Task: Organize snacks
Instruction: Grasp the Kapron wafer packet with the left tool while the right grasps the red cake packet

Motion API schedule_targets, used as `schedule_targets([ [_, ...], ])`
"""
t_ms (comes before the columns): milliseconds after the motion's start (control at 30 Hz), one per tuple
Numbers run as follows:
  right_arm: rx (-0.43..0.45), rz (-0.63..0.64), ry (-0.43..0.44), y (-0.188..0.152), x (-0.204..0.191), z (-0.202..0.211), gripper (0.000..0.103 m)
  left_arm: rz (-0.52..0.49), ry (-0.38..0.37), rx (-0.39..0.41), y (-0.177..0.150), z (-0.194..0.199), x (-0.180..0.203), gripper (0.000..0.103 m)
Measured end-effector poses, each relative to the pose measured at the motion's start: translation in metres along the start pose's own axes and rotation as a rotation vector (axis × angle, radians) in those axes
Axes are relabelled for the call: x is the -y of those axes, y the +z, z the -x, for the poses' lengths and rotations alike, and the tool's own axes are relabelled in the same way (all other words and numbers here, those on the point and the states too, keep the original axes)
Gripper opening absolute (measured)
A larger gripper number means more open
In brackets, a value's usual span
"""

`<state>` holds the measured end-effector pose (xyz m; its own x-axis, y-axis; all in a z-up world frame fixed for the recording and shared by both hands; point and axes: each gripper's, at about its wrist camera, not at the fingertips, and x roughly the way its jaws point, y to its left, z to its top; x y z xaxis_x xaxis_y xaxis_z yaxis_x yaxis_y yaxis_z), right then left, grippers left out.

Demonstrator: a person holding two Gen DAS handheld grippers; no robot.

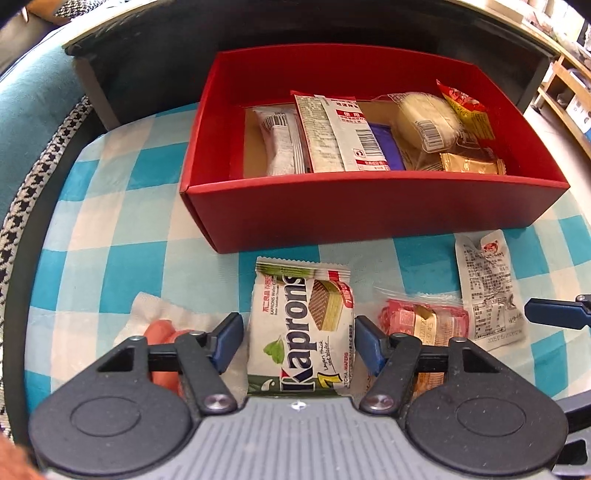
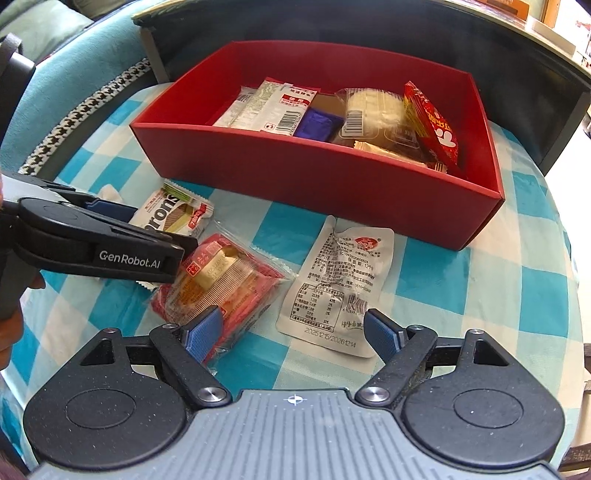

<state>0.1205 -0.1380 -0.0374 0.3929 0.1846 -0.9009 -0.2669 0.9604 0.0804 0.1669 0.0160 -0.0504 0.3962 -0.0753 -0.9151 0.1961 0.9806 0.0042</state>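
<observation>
A Kaprons wafer packet [image 1: 299, 325] [image 2: 173, 212] lies on the blue-checked cloth in front of the red box [image 1: 369, 210] [image 2: 314, 177]. My left gripper [image 1: 297, 343] [image 2: 155, 225] is open and straddles the packet, one pad close to each side. To the packet's right lie a red-and-gold packet [image 1: 424, 321] [image 2: 221, 284] and a white pouch [image 1: 487, 288] [image 2: 336, 284]. My right gripper [image 2: 293, 332] is open over the pouch's near end, its left pad above the red packet's corner. One of its fingers [image 1: 554, 314] shows in the left wrist view. Several wrapped snacks lie in the box.
Pink sausages [image 1: 162, 332] lie on a white napkin [image 1: 147, 306] left of the left gripper. A dark tabletop edge [image 1: 258, 33] runs behind the box. A houndstooth cloth [image 1: 40, 177] and a teal cushion [image 1: 33, 103] border the left side. Wooden shelves [image 1: 569, 92] stand far right.
</observation>
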Motion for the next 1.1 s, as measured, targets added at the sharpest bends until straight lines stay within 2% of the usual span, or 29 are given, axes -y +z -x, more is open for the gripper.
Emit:
schedule_targets([
  [467,0.028,-0.016,0.026,0.005,-0.003,0.000,0.088,-0.019,0.011,0.006,0.000,-0.002,0.006,0.098],
  [533,0.035,-0.016,0.022,0.006,-0.004,0.001,0.088,-0.007,0.002,0.002,-0.002,0.000,0.004,0.089],
  [633,0.049,-0.032,0.013,0.007,-0.003,0.006,0.088,0.024,-0.019,-0.009,-0.006,0.005,-0.003,0.088],
  [833,0.072,-0.086,0.000,0.009,-0.010,0.011,0.087,0.089,-0.038,0.020,-0.014,0.026,-0.024,0.088],
  [1000,0.046,-0.120,-0.025,0.016,-0.022,-0.004,0.084,0.133,-0.012,0.029,-0.020,0.035,-0.042,0.088],
  [1100,0.040,-0.163,-0.012,0.018,-0.029,-0.012,0.080,0.145,0.020,0.053,-0.022,0.041,-0.049,0.087],
])
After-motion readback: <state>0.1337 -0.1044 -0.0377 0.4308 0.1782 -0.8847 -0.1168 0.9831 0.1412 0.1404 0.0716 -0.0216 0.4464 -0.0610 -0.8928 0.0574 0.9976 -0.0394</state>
